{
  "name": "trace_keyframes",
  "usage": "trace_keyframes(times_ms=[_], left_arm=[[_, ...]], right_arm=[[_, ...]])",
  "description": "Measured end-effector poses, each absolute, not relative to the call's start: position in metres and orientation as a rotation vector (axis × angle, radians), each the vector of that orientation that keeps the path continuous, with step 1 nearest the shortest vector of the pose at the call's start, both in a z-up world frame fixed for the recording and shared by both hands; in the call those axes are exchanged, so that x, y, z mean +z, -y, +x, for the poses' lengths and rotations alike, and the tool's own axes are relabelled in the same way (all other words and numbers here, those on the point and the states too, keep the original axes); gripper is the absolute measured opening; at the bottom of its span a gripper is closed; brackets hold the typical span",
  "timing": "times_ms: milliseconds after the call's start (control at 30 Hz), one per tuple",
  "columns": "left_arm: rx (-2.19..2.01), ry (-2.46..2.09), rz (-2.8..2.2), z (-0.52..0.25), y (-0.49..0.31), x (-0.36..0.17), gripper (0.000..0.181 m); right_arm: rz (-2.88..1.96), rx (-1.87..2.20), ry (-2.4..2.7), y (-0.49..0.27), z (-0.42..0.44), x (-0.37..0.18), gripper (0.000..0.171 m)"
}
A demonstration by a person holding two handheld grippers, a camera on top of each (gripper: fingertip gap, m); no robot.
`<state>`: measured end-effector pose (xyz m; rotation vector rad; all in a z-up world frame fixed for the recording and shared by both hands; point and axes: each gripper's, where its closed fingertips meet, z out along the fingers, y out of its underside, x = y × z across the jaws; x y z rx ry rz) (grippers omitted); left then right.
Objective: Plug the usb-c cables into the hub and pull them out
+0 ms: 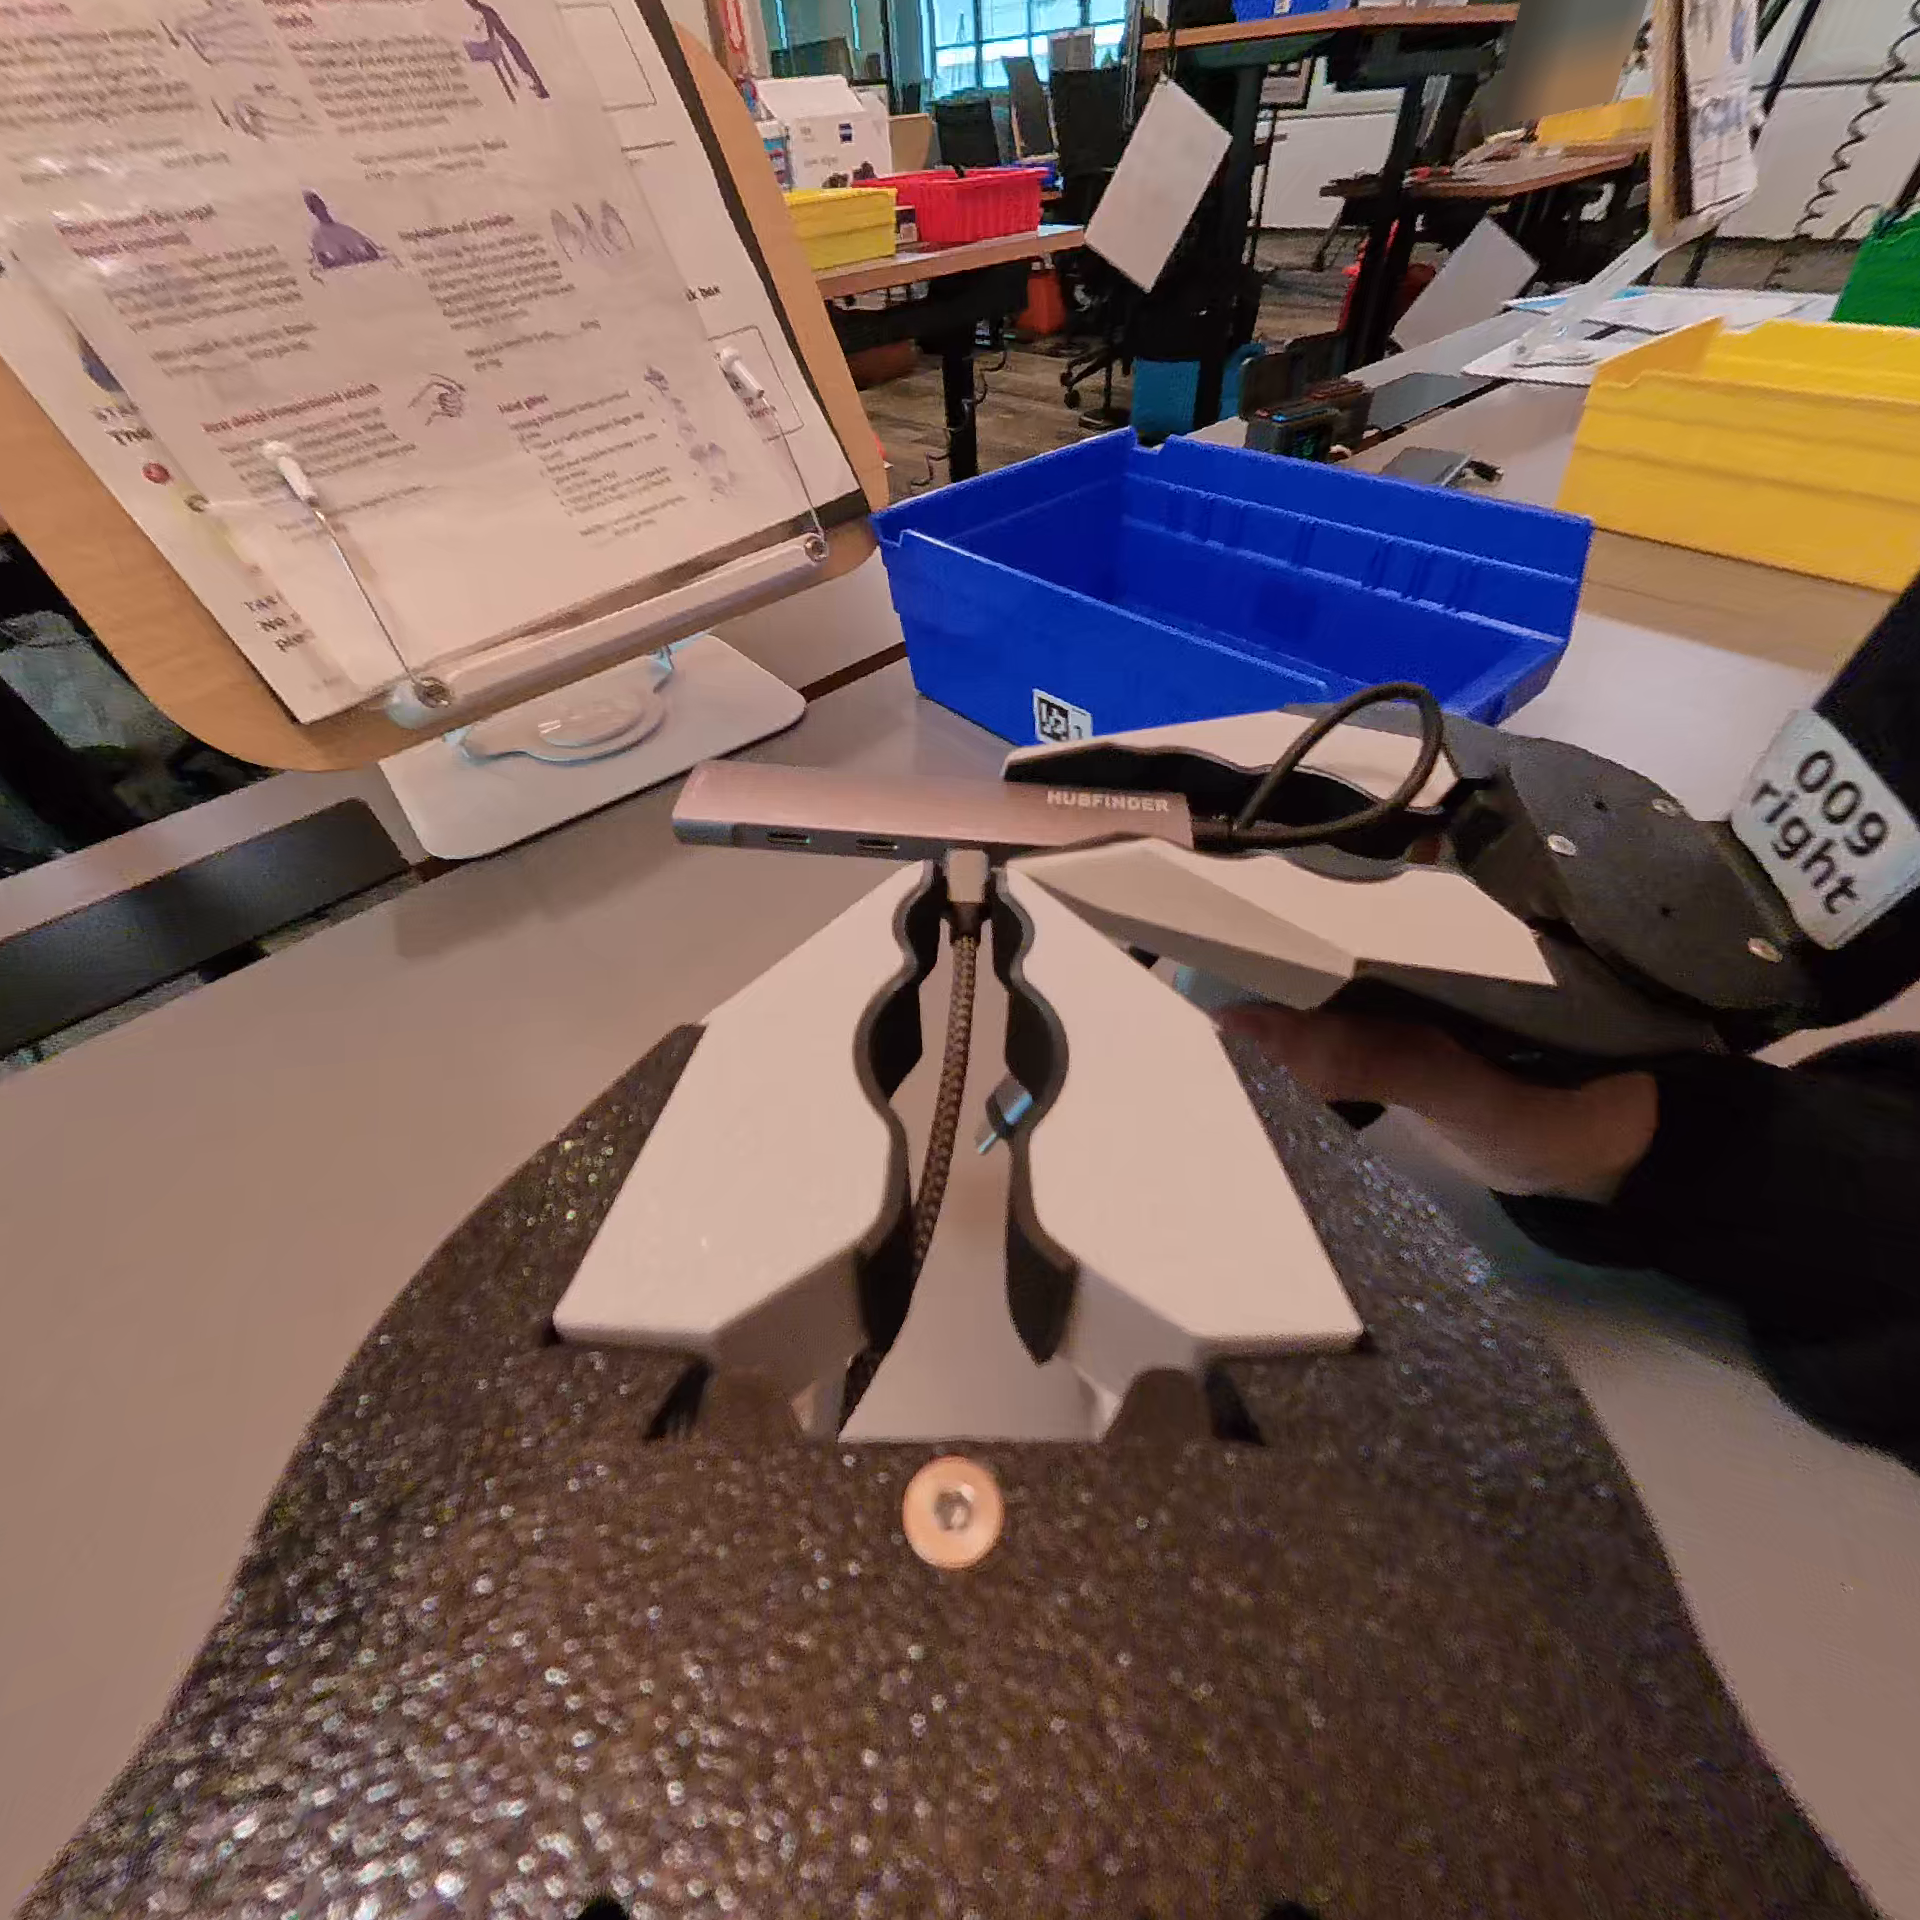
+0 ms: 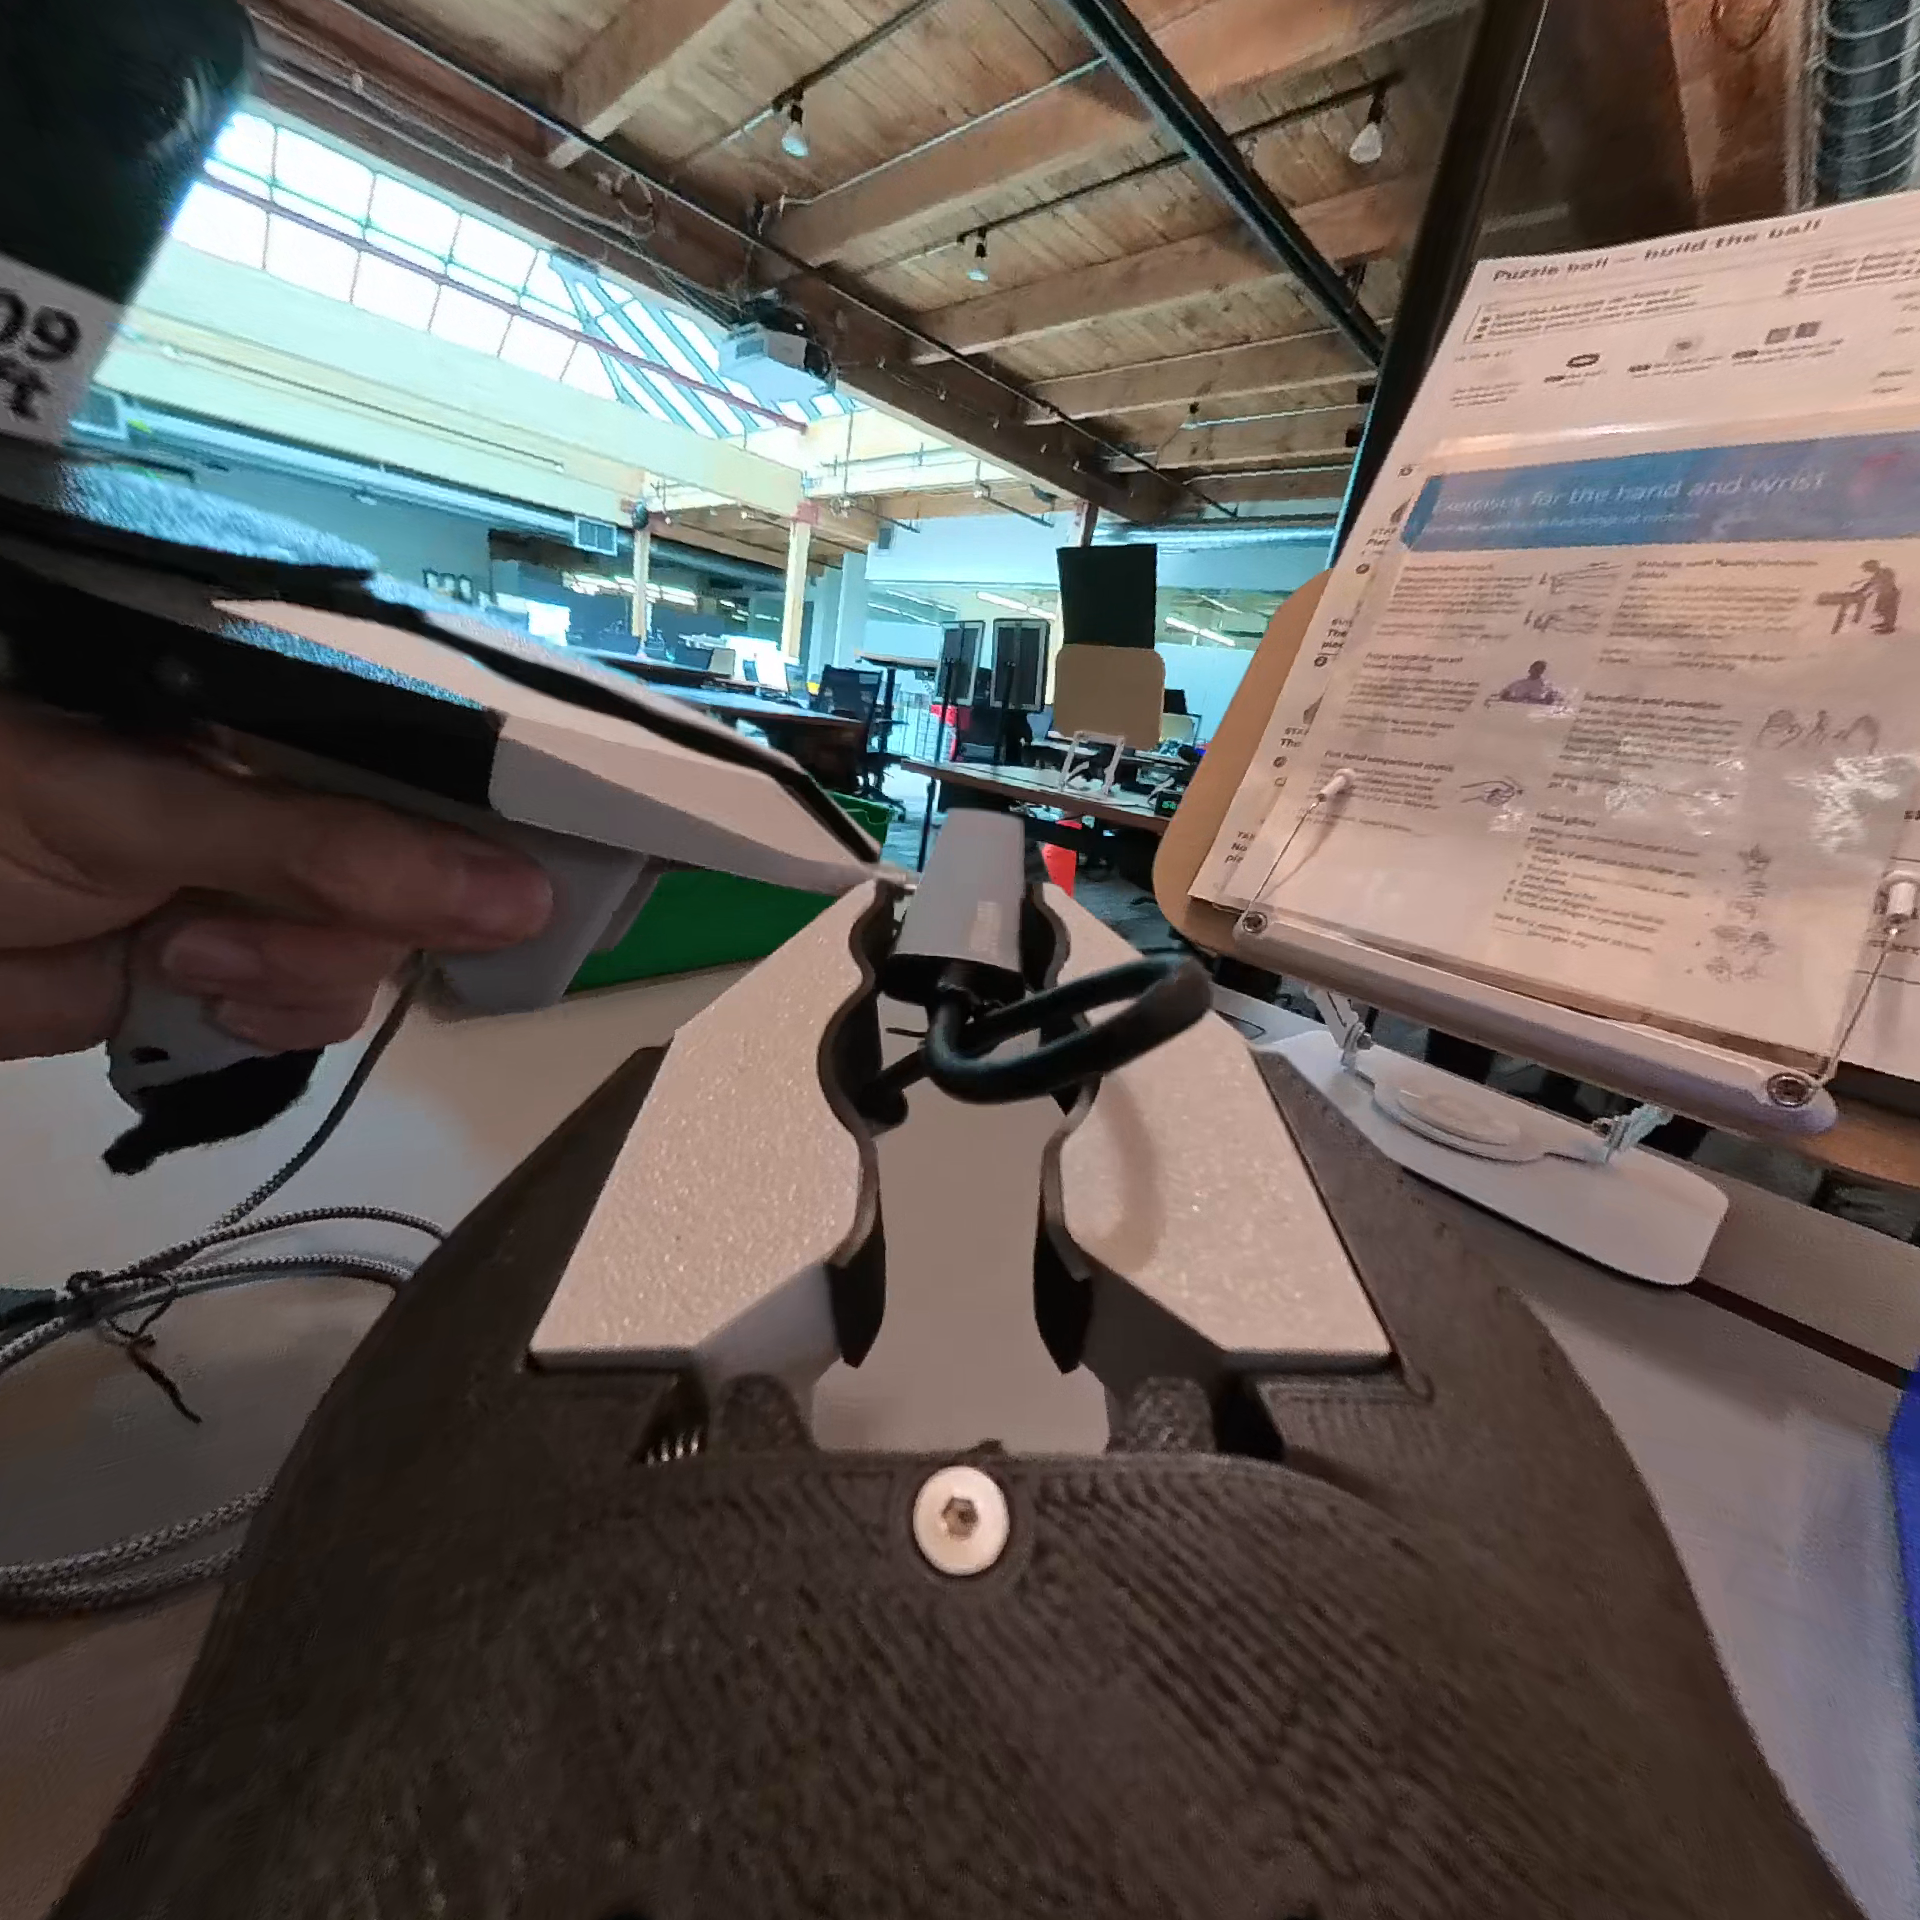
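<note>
A slim grey hub (image 1: 831, 805) is held level above the table by my right gripper (image 1: 1023, 816), which comes in from the right and is shut on the hub's end. The hub's black tail cable (image 1: 1351, 748) loops back between its fingers. My left gripper (image 1: 966, 883) is shut on a grey usb-c plug (image 1: 966, 864) of a braided cable (image 1: 951, 1039). The plug's tip meets a port on the hub's near edge; I cannot tell how deep. Two open ports lie left of it. A second loose usb-c plug (image 1: 1003, 1112) shows below. In the right wrist view, my right gripper (image 2: 971, 914) grips the hub (image 2: 971, 883).
A blue bin (image 1: 1226, 582) stands just behind the hub and a yellow bin (image 1: 1745, 457) at the far right. A document stand with pages (image 1: 416, 416) fills the left. The braided cable (image 2: 208, 1247) lies coiled on the grey table (image 1: 312, 1039). A person's hand (image 1: 1455, 1091) holds the right gripper. My left and right fingertips are right by each other.
</note>
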<state>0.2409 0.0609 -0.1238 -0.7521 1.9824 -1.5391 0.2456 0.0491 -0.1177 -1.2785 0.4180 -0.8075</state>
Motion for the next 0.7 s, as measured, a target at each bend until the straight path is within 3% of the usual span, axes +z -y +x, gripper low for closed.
trace_keyframes(times_ms=[600,700], left_arm=[[-1.447,-1.898,-0.634,0.239,-0.061,-0.113,0.014],[-1.463,-1.904,-0.635,0.236,-0.059,-0.112,0.008]], right_arm=[[-1.231,-0.775,-0.473,-0.038,0.246,-0.107,0.023],[-1.233,-0.789,-0.466,-0.039,0.245,-0.107,0.023]])
